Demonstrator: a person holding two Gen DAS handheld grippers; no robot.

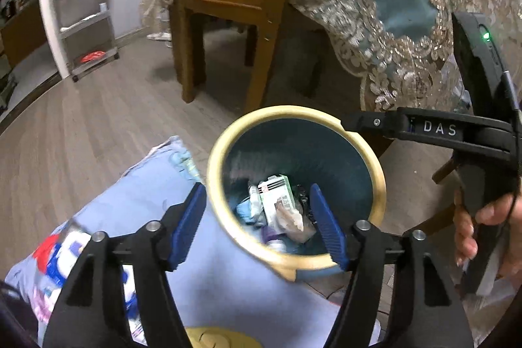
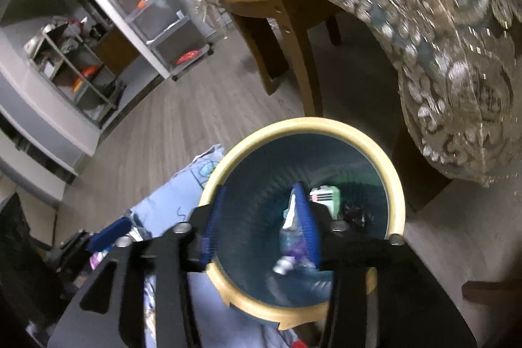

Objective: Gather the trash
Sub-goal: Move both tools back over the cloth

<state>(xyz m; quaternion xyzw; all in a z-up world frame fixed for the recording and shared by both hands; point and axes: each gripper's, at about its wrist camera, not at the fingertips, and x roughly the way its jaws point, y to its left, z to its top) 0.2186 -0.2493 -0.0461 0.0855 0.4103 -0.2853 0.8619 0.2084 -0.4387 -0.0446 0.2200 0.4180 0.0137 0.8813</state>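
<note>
The left wrist view is catching the person's right hand (image 1: 489, 227) gripping the black handle of the right tool (image 1: 362, 121), which is reaching over the round teal waste bin with a cream rim (image 1: 215, 158); the right wrist view is showing no hand at all. The left tool (image 1: 257, 227) is hanging wide open and empty above the bin. The right tool (image 2: 261, 224) is also gaping open, holding nothing. Inside the bin are lying a white and green carton (image 1: 277, 194) and crumpled wrappers (image 1: 248, 211). The bin is standing on the wooden floor (image 1: 98, 106), just beside a pale blue cloth (image 1: 143, 185).
</note>
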